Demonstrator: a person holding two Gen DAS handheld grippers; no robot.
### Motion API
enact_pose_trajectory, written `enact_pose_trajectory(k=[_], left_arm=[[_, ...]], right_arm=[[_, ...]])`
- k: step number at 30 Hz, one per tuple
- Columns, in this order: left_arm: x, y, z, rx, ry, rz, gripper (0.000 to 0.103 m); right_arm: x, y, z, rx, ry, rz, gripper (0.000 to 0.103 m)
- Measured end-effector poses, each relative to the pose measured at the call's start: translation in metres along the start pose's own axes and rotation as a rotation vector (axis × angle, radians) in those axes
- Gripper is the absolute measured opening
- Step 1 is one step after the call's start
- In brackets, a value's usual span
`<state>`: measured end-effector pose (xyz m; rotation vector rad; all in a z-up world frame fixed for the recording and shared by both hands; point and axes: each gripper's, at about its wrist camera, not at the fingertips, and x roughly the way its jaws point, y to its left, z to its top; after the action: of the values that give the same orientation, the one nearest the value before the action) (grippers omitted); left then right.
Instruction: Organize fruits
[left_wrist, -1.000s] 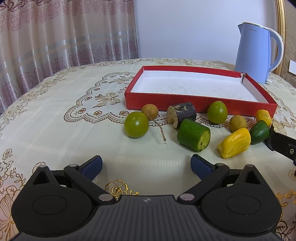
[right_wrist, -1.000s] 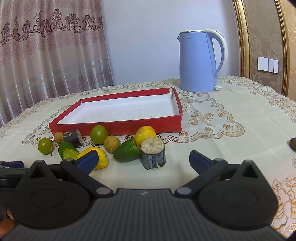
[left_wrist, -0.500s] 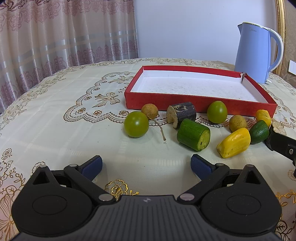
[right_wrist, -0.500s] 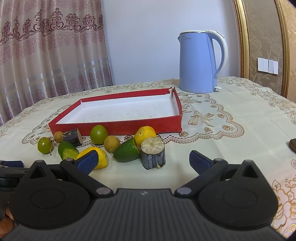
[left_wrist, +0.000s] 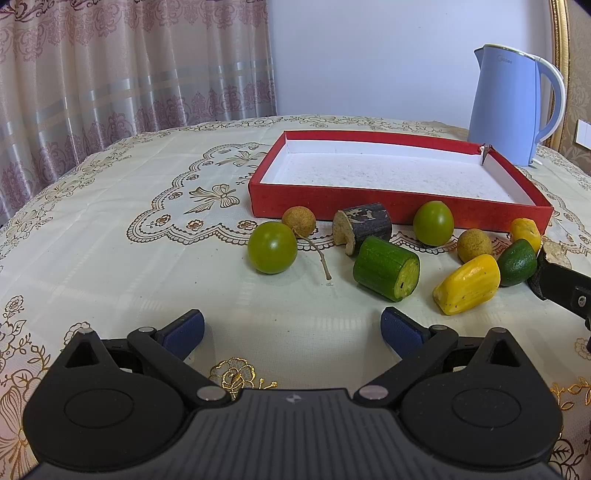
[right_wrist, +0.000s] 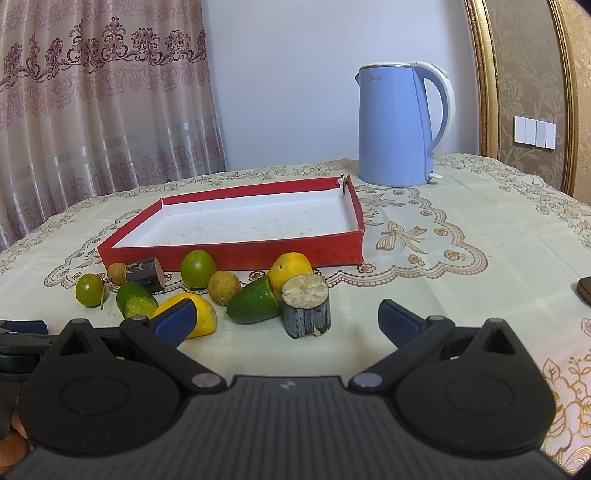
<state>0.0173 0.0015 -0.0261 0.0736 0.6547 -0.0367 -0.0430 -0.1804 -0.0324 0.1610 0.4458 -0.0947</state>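
Observation:
A red tray (left_wrist: 321, 206) (right_wrist: 229, 256) with a white floor lies on the table with nothing in it. Several fruits lie in a row before its near wall: a green round fruit (left_wrist: 272, 247), a brown longan (left_wrist: 298, 220), a dark cane piece (left_wrist: 364, 227), a cut cucumber piece (left_wrist: 386, 268), a yellow fruit (left_wrist: 467, 284), a green avocado-like fruit (right_wrist: 255, 305) and an upright cane stump (right_wrist: 306, 310). My left gripper (left_wrist: 291, 330) stands open, short of the cucumber piece. My right gripper (right_wrist: 286, 319) is open too, just short of the stump.
A blue electric kettle (left_wrist: 511, 107) (right_wrist: 397, 123) stands behind the tray's far right corner. A curtain hangs beyond the table's far left edge. A dark flat object (right_wrist: 584, 290) lies at the right edge. The embroidered tablecloth (left_wrist: 110, 240) stretches bare to the left.
Both grippers stay open and the scene has hardly shifted; the fruits have not moved.

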Motion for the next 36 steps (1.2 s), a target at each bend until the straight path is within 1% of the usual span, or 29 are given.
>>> enact_pose_trajectory(k=[36], left_arm=[[-0.0001,-0.0002,0.0000,0.001,0.000,0.000,0.103]], right_arm=[[-0.0004,0.0014,-0.0002,-0.008,-0.004,0.006,0.103]])
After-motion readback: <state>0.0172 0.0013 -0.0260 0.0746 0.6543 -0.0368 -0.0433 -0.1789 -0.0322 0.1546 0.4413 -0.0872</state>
